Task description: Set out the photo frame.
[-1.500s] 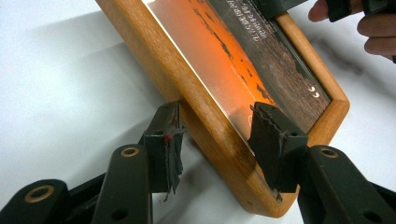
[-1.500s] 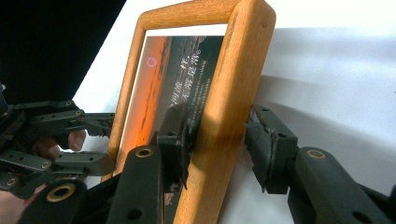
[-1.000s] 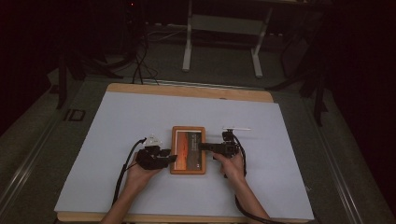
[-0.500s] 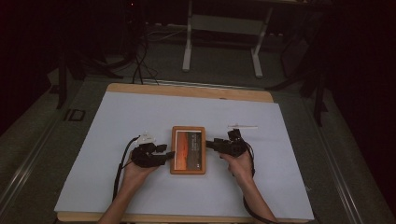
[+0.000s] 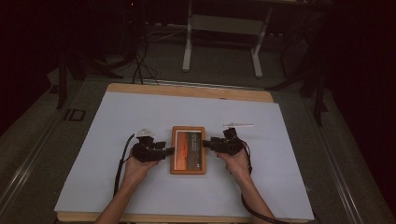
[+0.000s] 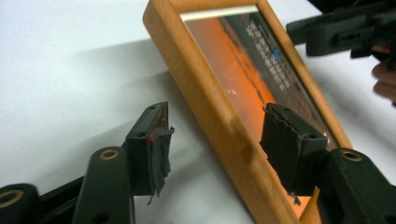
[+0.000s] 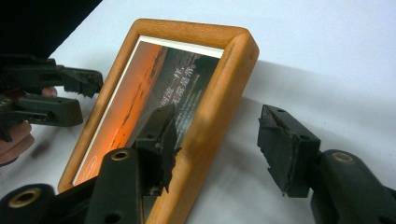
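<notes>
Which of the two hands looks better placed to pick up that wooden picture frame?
Neither clearly. The left hand-held gripper and the right hand-held gripper each straddle a long side of the wooden picture frame, jaws open. It lies flat between them on the white table, so probably both together.

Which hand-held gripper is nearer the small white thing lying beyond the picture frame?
Right. The right hand-held gripper sits just below the white thing; the left hand-held gripper is across the frame.
</notes>
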Demonstrator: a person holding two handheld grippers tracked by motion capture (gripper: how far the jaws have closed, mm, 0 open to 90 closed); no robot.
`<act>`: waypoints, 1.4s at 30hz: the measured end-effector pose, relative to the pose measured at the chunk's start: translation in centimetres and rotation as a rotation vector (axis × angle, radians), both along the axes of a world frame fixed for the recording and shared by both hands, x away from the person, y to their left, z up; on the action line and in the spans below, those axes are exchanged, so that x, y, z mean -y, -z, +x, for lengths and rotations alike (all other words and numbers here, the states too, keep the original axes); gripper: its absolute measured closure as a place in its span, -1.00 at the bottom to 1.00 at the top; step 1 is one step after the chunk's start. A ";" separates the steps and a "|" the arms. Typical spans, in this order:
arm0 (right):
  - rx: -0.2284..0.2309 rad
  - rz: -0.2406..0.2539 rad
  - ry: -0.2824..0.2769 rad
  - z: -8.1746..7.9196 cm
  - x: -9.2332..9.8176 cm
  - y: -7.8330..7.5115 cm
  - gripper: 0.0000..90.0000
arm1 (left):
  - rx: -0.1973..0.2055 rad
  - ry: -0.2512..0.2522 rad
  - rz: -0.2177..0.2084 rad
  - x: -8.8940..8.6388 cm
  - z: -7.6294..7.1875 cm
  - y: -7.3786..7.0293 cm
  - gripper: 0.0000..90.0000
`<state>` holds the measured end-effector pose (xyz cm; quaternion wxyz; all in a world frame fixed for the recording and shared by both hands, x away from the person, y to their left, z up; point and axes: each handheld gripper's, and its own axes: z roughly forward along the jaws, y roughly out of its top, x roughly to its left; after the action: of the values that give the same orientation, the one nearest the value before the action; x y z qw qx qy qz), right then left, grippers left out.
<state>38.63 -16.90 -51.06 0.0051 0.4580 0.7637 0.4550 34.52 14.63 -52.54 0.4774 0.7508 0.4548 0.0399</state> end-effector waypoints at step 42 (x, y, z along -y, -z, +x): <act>0.238 -0.117 -0.045 0.9 -3.9 -1.7 1.00 | -0.025 0.032 0.007 1.0 1.1 0.3 -0.15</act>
<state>39.57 -12.97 -49.36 0.1123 0.3823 0.7930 0.4608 35.64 13.59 -52.84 0.4698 0.7601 0.4483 0.0244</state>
